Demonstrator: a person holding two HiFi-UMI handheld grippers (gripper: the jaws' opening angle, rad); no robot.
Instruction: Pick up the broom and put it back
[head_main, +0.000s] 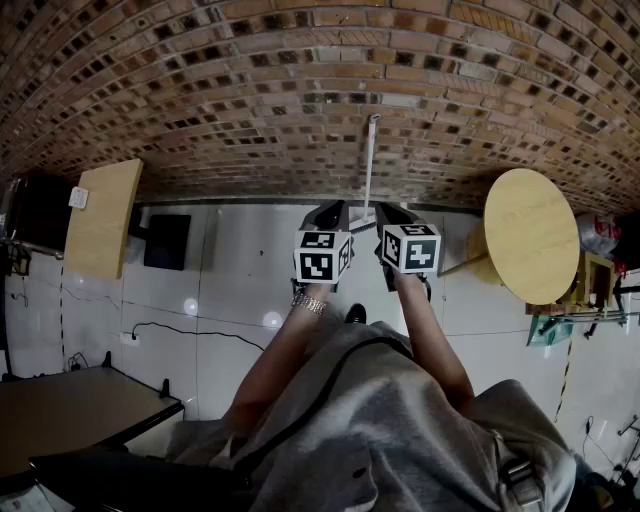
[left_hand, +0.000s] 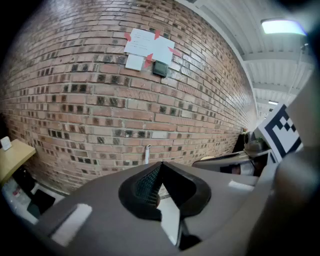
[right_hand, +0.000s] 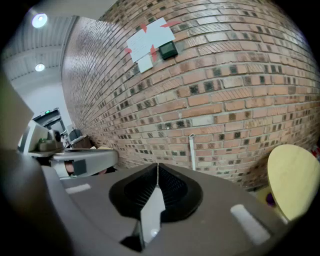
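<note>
brick in red and brown, the wall (head_main: 250, 90) runs across the whole far side, and the pale tiled floor (head_main: 240, 280) meets it at the foot. on the wall, sheets of white paper (left_hand: 147, 47) are stuck up with red tape, with a small black box (left_hand: 160, 68) just beside them. a round wooden table (head_main: 530, 235) stands to the right near the wall, a rectangular wooden table (head_main: 100, 220) to the left with a black box (head_main: 167, 240) on the floor beside it, and a dark table (head_main: 70, 410) sits at the lower left. a black cable (head_main: 190, 330) trails over the tiles. nothing stands between the claws and the broom (head_main: 369, 165), which leans upright against the brick straight ahead. it shows as a thin white handle with a small cap at the top, and its lower end drops out of sight behind the claws in the head view. the left claw (head_main: 330, 215) and the right claw (head_main: 395, 215) are held side by side, well apart from the handle. each has its jaws pressed together with nothing between them.
</note>
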